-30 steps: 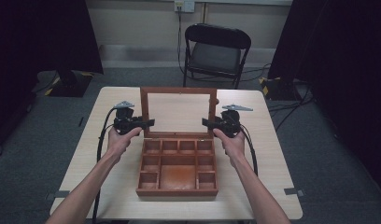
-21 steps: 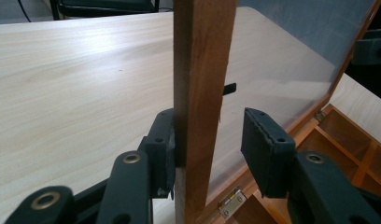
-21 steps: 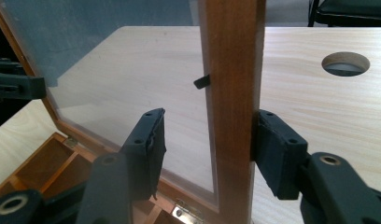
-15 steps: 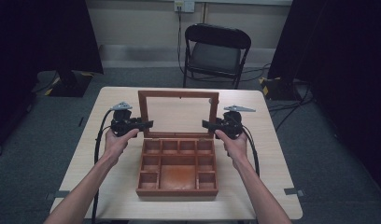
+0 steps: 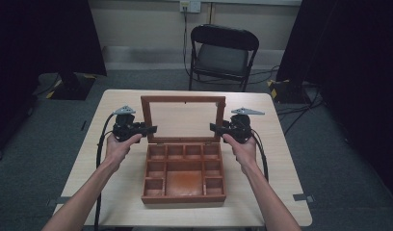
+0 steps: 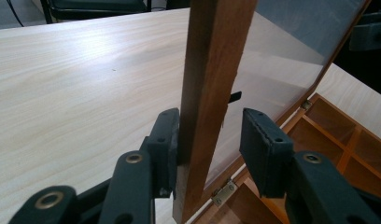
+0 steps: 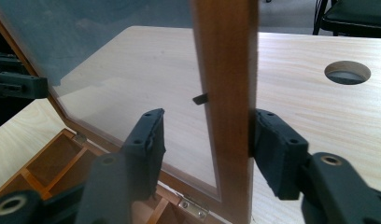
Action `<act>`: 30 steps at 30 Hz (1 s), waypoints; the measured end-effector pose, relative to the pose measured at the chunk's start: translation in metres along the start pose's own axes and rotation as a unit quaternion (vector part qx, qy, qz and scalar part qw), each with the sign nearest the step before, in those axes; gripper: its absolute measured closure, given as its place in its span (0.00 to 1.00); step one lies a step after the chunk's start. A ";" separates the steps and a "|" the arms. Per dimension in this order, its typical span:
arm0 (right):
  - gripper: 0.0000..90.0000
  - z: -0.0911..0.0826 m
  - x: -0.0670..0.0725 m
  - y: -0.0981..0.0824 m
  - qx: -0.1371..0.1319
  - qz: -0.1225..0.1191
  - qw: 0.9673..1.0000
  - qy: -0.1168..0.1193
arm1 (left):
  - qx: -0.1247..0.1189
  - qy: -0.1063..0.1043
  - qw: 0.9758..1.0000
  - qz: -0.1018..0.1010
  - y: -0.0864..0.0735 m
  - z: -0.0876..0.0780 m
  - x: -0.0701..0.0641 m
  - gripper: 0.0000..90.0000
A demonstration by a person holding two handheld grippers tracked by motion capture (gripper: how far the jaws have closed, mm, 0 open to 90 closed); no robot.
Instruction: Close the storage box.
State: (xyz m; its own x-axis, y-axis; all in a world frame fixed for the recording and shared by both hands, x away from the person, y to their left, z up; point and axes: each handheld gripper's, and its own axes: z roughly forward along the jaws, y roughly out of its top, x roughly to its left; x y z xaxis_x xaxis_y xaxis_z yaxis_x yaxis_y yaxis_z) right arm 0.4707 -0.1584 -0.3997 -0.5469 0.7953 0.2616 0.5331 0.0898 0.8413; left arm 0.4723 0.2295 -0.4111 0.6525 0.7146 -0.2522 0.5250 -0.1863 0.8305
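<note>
A brown wooden box point(image 5: 183, 198) with several empty compartments sits mid-table, its glass-paned lid point(image 5: 183, 99) standing up at the back. My left gripper point(image 5: 151, 130) reaches in at the lid's left side. In the left gripper view the lid's wooden side rail point(image 6: 212, 56) stands between the jaws of the left gripper point(image 6: 209, 116); one pad touches it and a gap remains at the other. My right gripper point(image 5: 215, 127) is at the lid's right side. Its jaws point(image 7: 208, 114) have just been closing around that side rail point(image 7: 226, 56), with one pad against the wood and the other clear.
The pale wooden table point(image 5: 112, 183) has bare room on both sides of the box and a round cable hole point(image 7: 347, 72) to the right. A black chair point(image 5: 222, 48) stands behind the table. Cables trail from both grippers along the forearms.
The lid's top edge sits slightly lower and wider in the high view, tipped a little toward the person. Both hands stay at its sides.
</note>
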 end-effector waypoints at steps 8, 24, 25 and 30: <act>0.55 -0.009 0.003 -0.004 -0.002 0.003 1.000 0.003 | 0.006 -0.009 1.000 0.007 0.000 -0.004 -0.003 0.61; 0.56 -0.022 0.009 -0.011 0.003 -0.001 1.000 0.005 | -0.017 -0.005 1.000 -0.007 -0.005 -0.010 -0.012 0.52; 0.56 -0.023 0.009 -0.011 0.003 -0.002 1.000 0.004 | -0.019 -0.004 1.000 -0.008 -0.004 -0.011 -0.013 0.50; 0.55 -0.027 0.010 -0.014 0.005 -0.002 1.000 0.008 | -0.013 -0.005 1.000 -0.007 -0.004 -0.016 -0.016 0.47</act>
State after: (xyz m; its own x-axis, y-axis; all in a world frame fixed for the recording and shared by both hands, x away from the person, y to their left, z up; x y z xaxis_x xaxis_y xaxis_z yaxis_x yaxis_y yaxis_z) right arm 0.4408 -0.1676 -0.3961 -0.5594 0.7853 0.2654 0.5368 0.0992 0.8379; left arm 0.4506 0.2296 -0.4026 0.6507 0.7098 -0.2696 0.5200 -0.1578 0.8395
